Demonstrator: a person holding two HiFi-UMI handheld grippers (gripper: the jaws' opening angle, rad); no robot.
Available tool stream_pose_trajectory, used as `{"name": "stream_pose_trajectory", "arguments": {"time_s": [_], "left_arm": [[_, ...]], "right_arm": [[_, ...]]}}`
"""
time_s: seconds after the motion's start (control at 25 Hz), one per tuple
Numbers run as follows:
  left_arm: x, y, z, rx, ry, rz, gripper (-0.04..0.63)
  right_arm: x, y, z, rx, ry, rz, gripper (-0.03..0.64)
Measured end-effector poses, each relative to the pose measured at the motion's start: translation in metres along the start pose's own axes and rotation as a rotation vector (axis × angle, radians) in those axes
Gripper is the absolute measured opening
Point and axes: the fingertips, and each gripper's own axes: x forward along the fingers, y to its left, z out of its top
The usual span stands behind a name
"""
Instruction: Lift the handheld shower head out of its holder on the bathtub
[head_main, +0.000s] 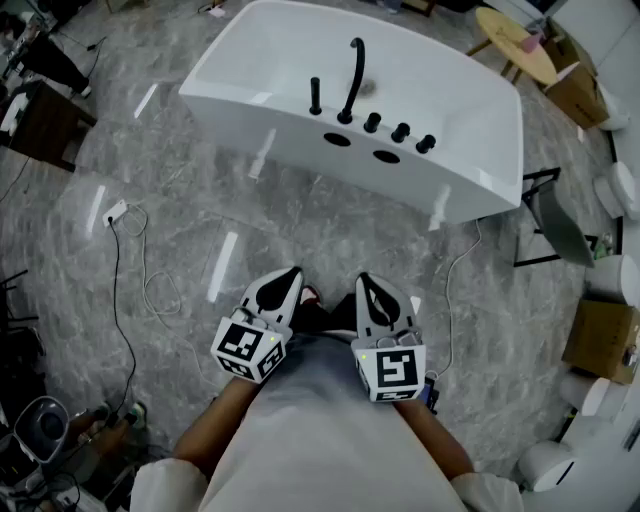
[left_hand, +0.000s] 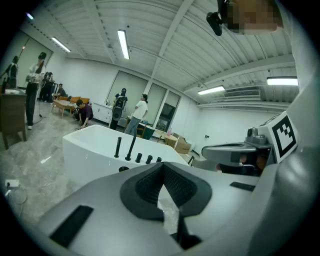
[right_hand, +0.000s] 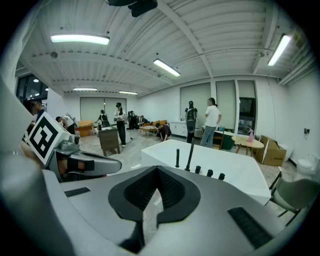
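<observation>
The white bathtub stands on the grey marble floor ahead of me. On its near rim the handheld shower head is a short black rod, upright in its holder. Right of it rise a curved black spout and three black knobs. The left gripper view shows the shower head far beyond the jaws, and so does the right gripper view. My left gripper and right gripper are held side by side close to my body, both shut and holding nothing, well short of the tub.
A power strip and loose cables lie on the floor at the left. A folding chair stands off the tub's right end, with a cardboard box and white fixtures nearer. Several people stand far behind the tub.
</observation>
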Motion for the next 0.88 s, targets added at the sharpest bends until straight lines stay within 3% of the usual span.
{"name": "stream_pose_trajectory", "arguments": {"time_s": [0.12, 0.2, 0.44, 0.72, 0.88], "left_arm": [[0.054, 0.008, 0.027, 0.073, -0.128, -0.069, 0.006], [0.063, 0.012, 0.033, 0.088, -0.167, -0.097, 0.005], [0.052, 0.023, 0.043, 0.037, -0.244, -0.066, 0.006], [0.050, 0.022, 0.070, 0.086, -0.281, -0.045, 0.006], [0.043, 0.036, 0.082, 0.016, -0.307, -0.011, 0.005]], "right_arm": [[0.030, -0.028, 0.014, -0.111, -0.033, -0.044, 0.018], [0.042, -0.029, 0.020, -0.151, -0.098, -0.055, 0.018], [0.049, -0.027, 0.012, -0.101, -0.109, -0.022, 0.018], [0.058, -0.017, 0.031, -0.107, -0.141, 0.058, 0.018], [0.060, -0.012, 0.044, -0.071, -0.162, 0.092, 0.018]]}}
